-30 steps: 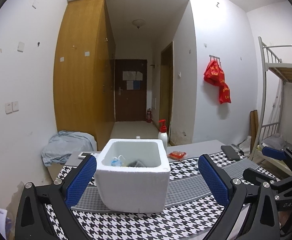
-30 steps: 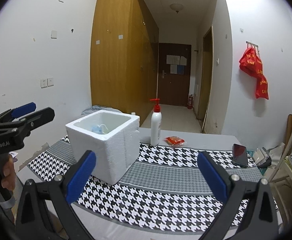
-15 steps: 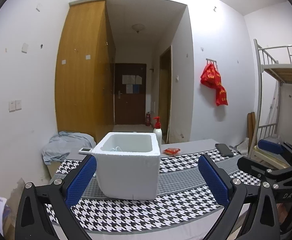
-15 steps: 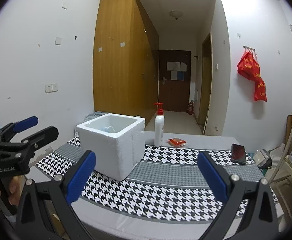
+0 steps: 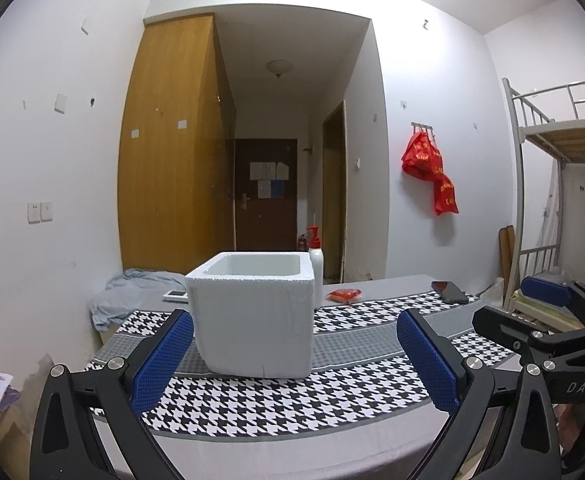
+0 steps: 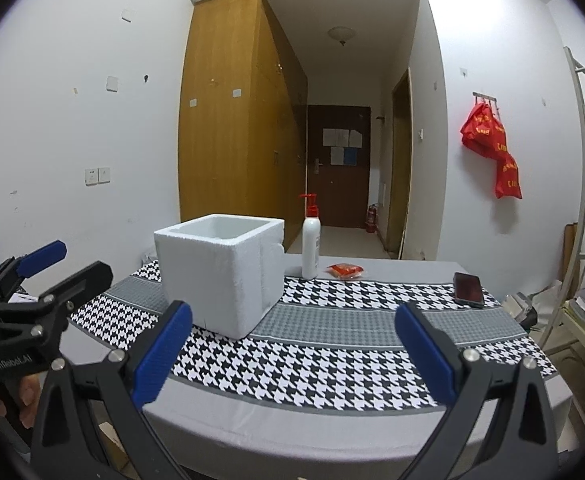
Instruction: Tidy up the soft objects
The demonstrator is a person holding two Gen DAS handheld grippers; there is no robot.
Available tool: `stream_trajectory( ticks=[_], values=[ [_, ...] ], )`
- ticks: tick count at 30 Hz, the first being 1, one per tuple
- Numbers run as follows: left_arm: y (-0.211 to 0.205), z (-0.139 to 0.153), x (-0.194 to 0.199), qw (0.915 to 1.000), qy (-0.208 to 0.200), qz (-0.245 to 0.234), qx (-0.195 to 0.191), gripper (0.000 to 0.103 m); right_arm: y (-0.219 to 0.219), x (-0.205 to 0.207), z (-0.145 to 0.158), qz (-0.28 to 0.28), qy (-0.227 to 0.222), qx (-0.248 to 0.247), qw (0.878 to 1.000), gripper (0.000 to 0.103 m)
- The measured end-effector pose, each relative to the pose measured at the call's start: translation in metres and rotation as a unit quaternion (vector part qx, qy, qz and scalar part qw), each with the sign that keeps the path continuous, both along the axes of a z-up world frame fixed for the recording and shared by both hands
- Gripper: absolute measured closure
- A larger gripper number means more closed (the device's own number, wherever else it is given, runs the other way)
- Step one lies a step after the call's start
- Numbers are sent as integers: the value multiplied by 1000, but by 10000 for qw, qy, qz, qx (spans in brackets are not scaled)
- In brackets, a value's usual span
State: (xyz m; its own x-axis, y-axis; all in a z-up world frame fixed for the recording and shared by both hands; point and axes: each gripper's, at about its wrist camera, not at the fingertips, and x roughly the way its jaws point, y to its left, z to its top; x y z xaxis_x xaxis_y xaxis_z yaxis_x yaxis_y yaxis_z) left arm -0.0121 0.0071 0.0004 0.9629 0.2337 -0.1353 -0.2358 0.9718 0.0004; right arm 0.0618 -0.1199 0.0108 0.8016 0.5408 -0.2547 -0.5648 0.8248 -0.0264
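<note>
The white foam box [image 5: 252, 312] sits on the houndstooth cloth [image 5: 292, 404] near the pump bottle [image 6: 311, 240], while both the left gripper [image 5: 292, 356] and right gripper [image 6: 292, 344], spread wide and empty, have pulled farther back and lower than a second ago.

**Colours and patterns across the surface**

From my remote seat, the foam box [image 5: 252, 320] showed plain white, inside and out. Under it lay a cloth [image 6: 332, 344] in black-and-white houndstooth, crossed by a finer grey-checked band. The surface [image 6: 392, 270] itself was pale grey where bare. I saw my left tool [image 5: 294, 360] with black arms and blue dimpled pads, and the right tool [image 6: 292, 354] coloured the same. The pump bottle [image 6: 311, 250] was white with a red pump. A small packet [image 6: 344, 270] looked red-orange, and the phone [image 6: 468, 289] black. Behind, red bags [image 6: 492, 148] with yellow lettering hung on a white wall, beside a wardrobe [image 6: 228, 120] of honey-brown wood. A light blue-grey fabric [image 5: 132, 292] lay heaped at the left.
</note>
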Motion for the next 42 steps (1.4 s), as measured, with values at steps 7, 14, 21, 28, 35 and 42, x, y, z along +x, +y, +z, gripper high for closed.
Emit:
stream_trajectory(
  ticks=[7, 14, 21, 28, 35, 42],
  values=[
    [-7, -16, -18, 9999, -130, 68, 6, 1, -9, -12, -18, -101, 0, 64, 9999, 1],
    [-16, -24, -30, 9998, -172, 23, 82, 1, -15, -23, -24, -46, -29, 133, 9999, 1],
    [-19, -30, -38, 9999, -87, 84, 68, 1, -16, -37, -31, -159, -95, 78, 9998, 1],
    [-19, -26, -48, 9998, -106, 130, 57, 1, -21, -50, -30, -192, -122, 95, 9997, 1],
    [-20, -30, -43, 9999, -13, 149, 66, 1, -20, -47, -32, -214, -71, 75, 9997, 1],
    [-23, -32, -44, 9999, 1, 154, 67, 1, -21, -44, -33, -228, -24, 86, 9997, 1]
  ],
)
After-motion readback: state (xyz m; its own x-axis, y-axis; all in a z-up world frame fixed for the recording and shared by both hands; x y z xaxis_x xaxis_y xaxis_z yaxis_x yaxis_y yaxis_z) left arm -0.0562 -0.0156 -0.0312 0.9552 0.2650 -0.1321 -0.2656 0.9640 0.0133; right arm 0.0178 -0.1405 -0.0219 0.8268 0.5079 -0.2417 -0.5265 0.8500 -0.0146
